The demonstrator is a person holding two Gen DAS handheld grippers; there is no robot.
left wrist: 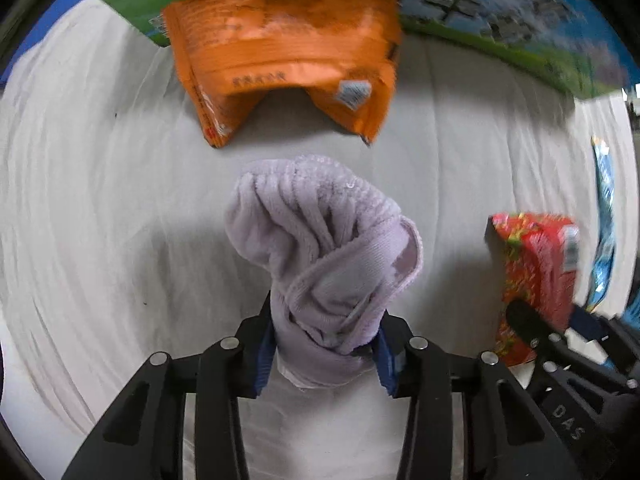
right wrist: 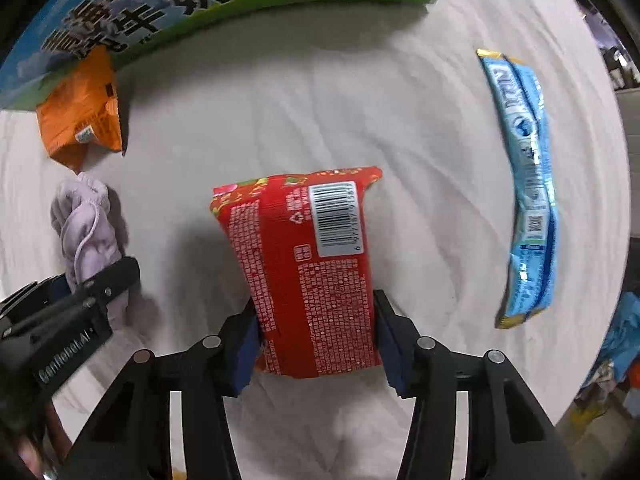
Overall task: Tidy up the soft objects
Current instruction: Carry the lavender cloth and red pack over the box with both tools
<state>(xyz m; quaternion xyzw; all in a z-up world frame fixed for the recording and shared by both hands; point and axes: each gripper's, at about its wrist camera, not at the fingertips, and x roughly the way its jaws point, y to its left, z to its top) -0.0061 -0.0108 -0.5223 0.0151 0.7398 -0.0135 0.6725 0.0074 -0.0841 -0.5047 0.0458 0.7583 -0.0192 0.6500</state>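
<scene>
The left gripper (left wrist: 326, 354) clamps a lilac towel (left wrist: 324, 248), the right gripper (right wrist: 316, 344) a red packet (right wrist: 304, 264), both over the white cloth (right wrist: 420, 160). Farther off, unsorted: orange packet (left wrist: 280, 60) against the back-edge milk carton box (right wrist: 132, 4), blue packet (right wrist: 528, 184) toward the right edge.

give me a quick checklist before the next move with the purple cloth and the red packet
1. Left tool grip on purple cloth: ok, the bunched cloth is clamped between the fingers.
2. Right tool grip on red packet: ok, held at its lower end, barcode facing the camera.
3. Gap between the two tools: ok, close side by side but apart.
4. Orange packet: ok, lying by the printed box, clear of both tools.
5. Blue packet: ok, flat on the white sheet to the right.
6. Where the held items should go: cannot tell, no bin or target in view.
</scene>
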